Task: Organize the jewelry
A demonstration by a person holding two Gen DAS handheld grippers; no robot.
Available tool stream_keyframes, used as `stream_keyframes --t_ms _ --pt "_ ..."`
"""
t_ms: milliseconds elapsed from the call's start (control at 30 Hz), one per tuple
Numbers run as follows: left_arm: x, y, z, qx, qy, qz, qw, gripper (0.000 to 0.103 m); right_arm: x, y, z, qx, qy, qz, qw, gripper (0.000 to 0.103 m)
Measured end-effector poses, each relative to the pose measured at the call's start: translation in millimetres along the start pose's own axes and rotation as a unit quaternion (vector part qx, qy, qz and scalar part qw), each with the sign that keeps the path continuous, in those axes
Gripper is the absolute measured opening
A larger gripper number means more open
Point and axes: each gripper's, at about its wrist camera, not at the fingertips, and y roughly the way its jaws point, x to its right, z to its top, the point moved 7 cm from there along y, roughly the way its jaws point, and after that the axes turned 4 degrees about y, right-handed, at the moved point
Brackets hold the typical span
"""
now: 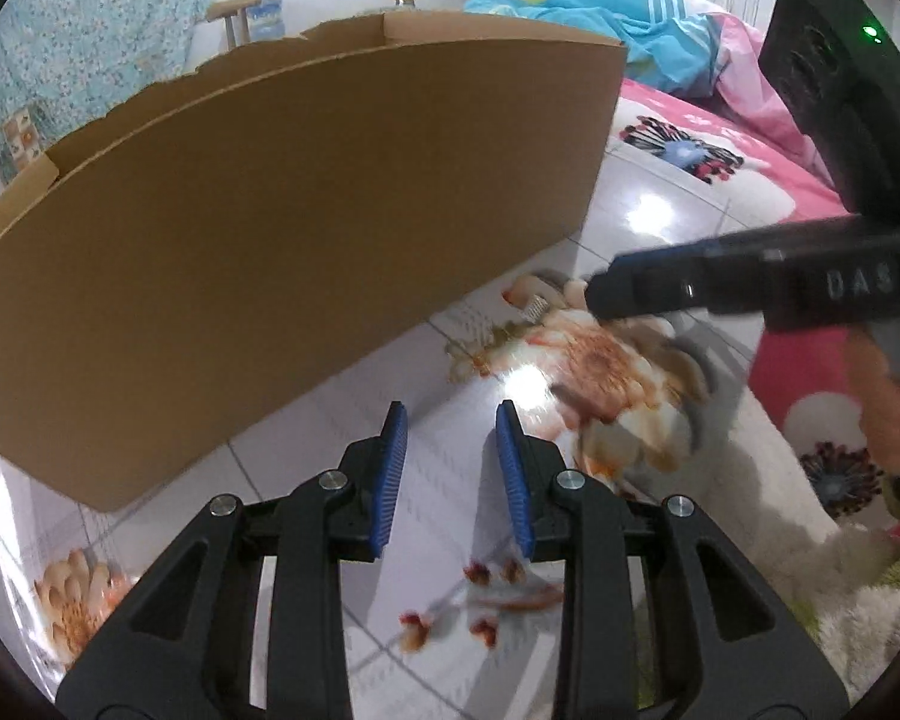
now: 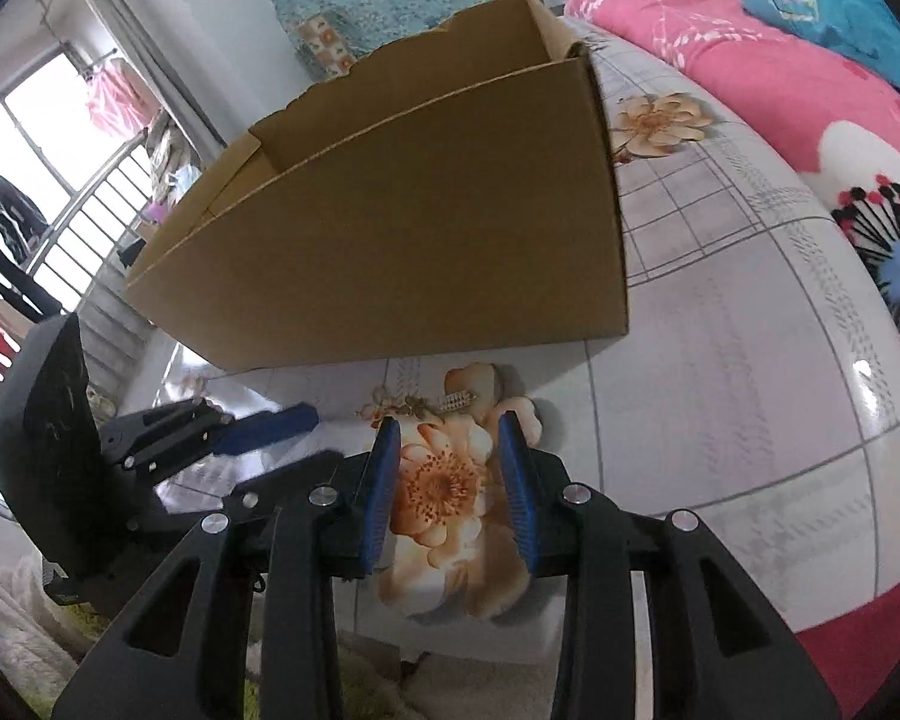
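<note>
One small sparkly hair clip (image 2: pixel 457 401) lies on the flowered table (image 2: pixel 720 372), just in front of the open cardboard box (image 2: pixel 402 240). Both the right hand-held gripper (image 2: pixel 450 480) and the left hand-held gripper (image 1: pixel 453 468) hover partly open, holding nothing.

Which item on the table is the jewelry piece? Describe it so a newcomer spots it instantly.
Start at the big cardboard box on the floral tablecloth. Just in front of its near wall, ahead of the right gripper, lies a small silvery studded clip. It is the only real, metallic thing there; everything around it is printed peach flowers.
</note>
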Motion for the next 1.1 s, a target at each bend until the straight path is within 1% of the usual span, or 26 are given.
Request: stream_keyframes --t_ms 100,233,333,500,600,667,733,800,833,867,1100 --pt "2 2 5 0.008 0.014 0.004 0.9999 0.029 0 4 -1 -0.002 -0.006 -0.004 1.000 0.034" --pt "7 7 10 0.012 0.030 -0.005 0.9995 0.029 1 9 1 -0.007 -0.003 0.000 1.000 0.034" --pt "7 10 13 0.012 0.032 -0.006 0.9994 0.029 3 11 1 -0.010 -0.003 0.002 1.000 0.034" --pt "10 15 17 0.011 0.045 -0.010 0.9989 0.024 5 13 1 -0.011 0.000 0.006 1.000 0.034" --pt "12 17 20 0.009 0.064 -0.017 0.9978 0.024 6 11 -1 -0.012 0.001 0.009 1.000 0.034" --pt "10 19 21 0.005 0.057 -0.031 0.9979 0.024 5 12 -2 -0.011 0.001 0.011 1.000 0.034" --pt "9 19 21 0.004 0.061 -0.035 0.9975 0.024 7 11 -2 -0.011 0.001 0.012 1.000 0.034" --pt "11 19 20 0.003 0.067 -0.034 0.9972 0.021 9 11 -2 -0.010 0.002 0.013 1.000 0.034" --pt "11 18 20 0.003 0.069 -0.033 0.9970 0.014 9 10 -3 -0.010 0.003 0.014 1.000 0.034" --pt "13 18 20 0.003 0.072 -0.032 0.9969 0.011 10 10 -3 -0.010 0.004 0.015 1.000 0.034" --pt "15 18 19 0.004 0.075 -0.021 0.9970 0.011 15 6 -5 -0.010 0.005 0.014 1.000 0.034"
